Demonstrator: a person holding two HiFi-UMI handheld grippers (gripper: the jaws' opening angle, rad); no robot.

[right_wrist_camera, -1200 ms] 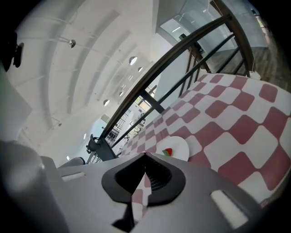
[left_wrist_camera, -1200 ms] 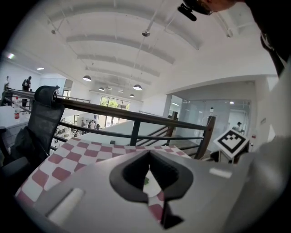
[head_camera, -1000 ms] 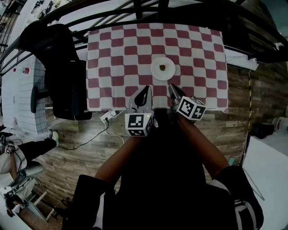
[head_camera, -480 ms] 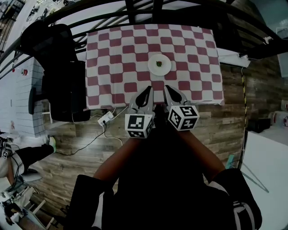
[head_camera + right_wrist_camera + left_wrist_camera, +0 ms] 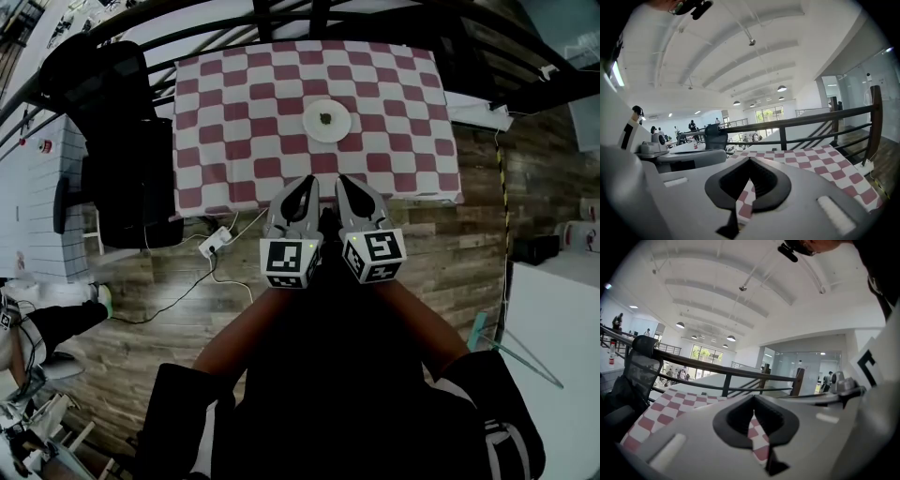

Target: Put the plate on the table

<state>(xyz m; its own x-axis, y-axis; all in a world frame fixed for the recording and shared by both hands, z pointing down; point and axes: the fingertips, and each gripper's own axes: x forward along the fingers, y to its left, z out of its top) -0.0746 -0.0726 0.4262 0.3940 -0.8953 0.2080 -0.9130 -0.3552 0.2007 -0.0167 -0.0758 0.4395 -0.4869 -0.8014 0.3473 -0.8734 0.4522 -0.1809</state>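
A small white plate [image 5: 327, 121] with a bit of green food on it rests on the red-and-white checkered table [image 5: 234, 141], towards the far middle. Both grippers hover side by side over the table's near edge, well short of the plate. My left gripper [image 5: 305, 184] is shut and holds nothing; its jaws [image 5: 753, 400] meet over the cloth [image 5: 670, 404]. Beside it, my right gripper [image 5: 344, 181] is also shut and empty, seen again [image 5: 750, 161] above the cloth [image 5: 825, 164]. Neither gripper view shows the plate.
A black office chair [image 5: 122, 141] stands against the table's left side. A black railing [image 5: 309, 23] runs behind the table. A white power strip [image 5: 214, 242] with cables lies on the wooden floor near the front left corner. A white tabletop [image 5: 553, 356] sits at the lower right.
Both grippers have drawn back a little from the plate. The right one swung left and now lies parallel beside the left. The plate has stayed put on the table.
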